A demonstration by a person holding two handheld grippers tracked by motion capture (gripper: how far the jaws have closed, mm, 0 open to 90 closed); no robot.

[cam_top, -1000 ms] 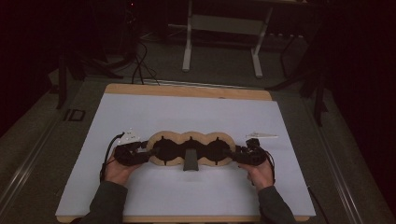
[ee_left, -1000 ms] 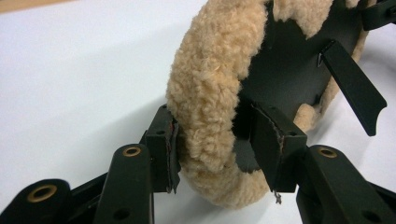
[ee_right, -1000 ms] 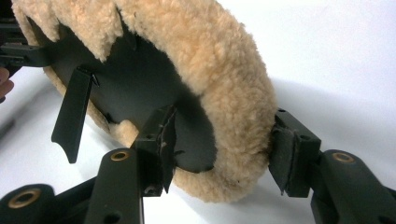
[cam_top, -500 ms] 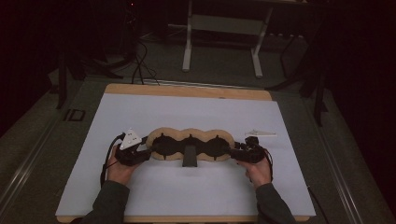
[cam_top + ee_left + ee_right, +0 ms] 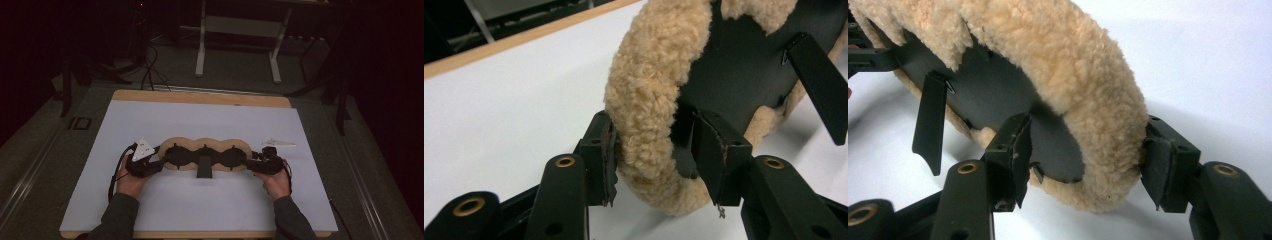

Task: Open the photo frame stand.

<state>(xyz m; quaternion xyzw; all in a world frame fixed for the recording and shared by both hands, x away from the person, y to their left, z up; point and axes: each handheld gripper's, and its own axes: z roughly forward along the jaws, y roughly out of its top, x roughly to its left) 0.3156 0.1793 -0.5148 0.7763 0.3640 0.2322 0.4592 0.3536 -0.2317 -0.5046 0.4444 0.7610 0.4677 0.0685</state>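
The fleece-trimmed pad (image 5: pixel 206 154), three tan lobes around black panels with a black strap (image 5: pixel 204 167) hanging at its near edge, is held lengthwise over the middle of the white mat (image 5: pixel 200 125), nearer the person. The left gripper (image 5: pixel 152 165) straddles its left rim; in the left gripper view one pad touches the fleece (image 5: pixel 654 100) while the other stands clear, so the jaws are apart. The right gripper (image 5: pixel 252 165) straddles the right rim, and its jaws have just been opening around the fleece (image 5: pixel 1088 100). Judging by this, the pad is being let go and only withdrawing remains. No containers stand on the mat.
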